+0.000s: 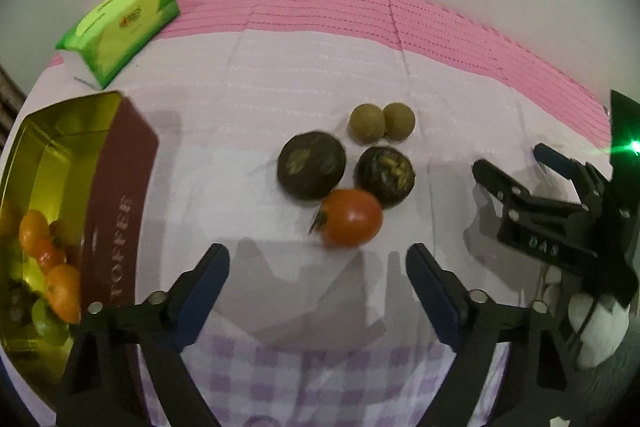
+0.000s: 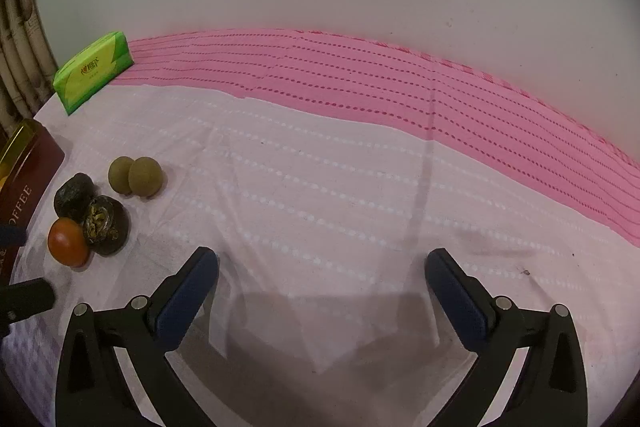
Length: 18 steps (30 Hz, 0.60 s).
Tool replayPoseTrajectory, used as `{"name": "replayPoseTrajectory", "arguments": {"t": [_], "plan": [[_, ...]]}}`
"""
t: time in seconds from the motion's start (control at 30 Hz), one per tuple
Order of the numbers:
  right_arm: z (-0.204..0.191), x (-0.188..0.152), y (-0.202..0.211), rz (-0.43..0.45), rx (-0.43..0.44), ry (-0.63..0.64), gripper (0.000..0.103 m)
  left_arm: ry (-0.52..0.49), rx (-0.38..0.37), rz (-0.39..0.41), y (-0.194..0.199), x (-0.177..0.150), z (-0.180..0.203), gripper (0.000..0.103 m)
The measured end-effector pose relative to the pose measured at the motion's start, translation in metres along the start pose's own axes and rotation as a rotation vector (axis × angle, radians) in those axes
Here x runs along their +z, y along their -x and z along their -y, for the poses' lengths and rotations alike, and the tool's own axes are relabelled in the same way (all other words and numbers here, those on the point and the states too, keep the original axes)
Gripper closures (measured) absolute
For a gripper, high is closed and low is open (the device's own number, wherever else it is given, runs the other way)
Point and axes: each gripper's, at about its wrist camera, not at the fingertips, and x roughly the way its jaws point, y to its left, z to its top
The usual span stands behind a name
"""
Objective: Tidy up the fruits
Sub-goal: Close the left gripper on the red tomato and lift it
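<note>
While the tin (image 1: 120,211) stands open on the cloth (image 1: 280,75) with oranges and green fruit already heaped inside, five fruits lie loose beside it, so the sorting looks partly done. Taking the tin as landmark: two dark fruits (image 1: 311,165) sit away from its lettered side wall, touching or nearly so, two tan balls (image 1: 382,121) rest just beyond them, pressed together, and the tomato (image 1: 351,217) lies nearest the left gripper, against the dark pair.

For the coming move, the tomato is what matters. It sits just ahead of the left gripper (image 1: 318,269), slightly off centre toward the finger farther from the tin, its stem pointing back at the tin. Being round, it has no long axis to square up to. The left jaws stand apart with nothing between them.

The right gripper (image 2: 322,277), also released and empty, hovers over bare cloth, farther from the tin than the whole cluster. The left hand is plainly the nearer one, and sits between fruit and tin.
</note>
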Motion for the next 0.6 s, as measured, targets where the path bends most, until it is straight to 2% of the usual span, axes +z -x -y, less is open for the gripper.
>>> {"name": "replayPoseTrajectory", "arguments": {"t": [0.03,0.2,0.33,0.4,0.43,0.6], "plan": [[-0.002,0.001,-0.001,0.0,0.0,0.0,0.0,-0.001,0.008,-0.001,-0.002,0.002,0.002,0.023],[-0.002,0.002,-0.002,-0.001,0.0,0.001,0.0,0.018,-0.004,-0.027,-0.01,0.012,0.003,0.048],[-0.002,0.002,-0.002,-0.001,0.0,0.001,0.0,0.016,-0.007,-0.024,-0.011,0.015,0.006,0.05],[-0.001,0.001,-0.001,-0.001,0.0,0.001,0.0,0.006,-0.008,-0.022,-0.01,0.015,0.008,0.065],[-0.002,0.002,-0.002,-0.001,0.0,0.001,0.0,0.0,-0.017,-0.024,-0.01,0.015,0.009,0.069],[-0.002,0.002,-0.002,-0.001,0.0,0.001,0.0,0.003,-0.031,-0.031,-0.007,0.009,0.007,0.071]]}}
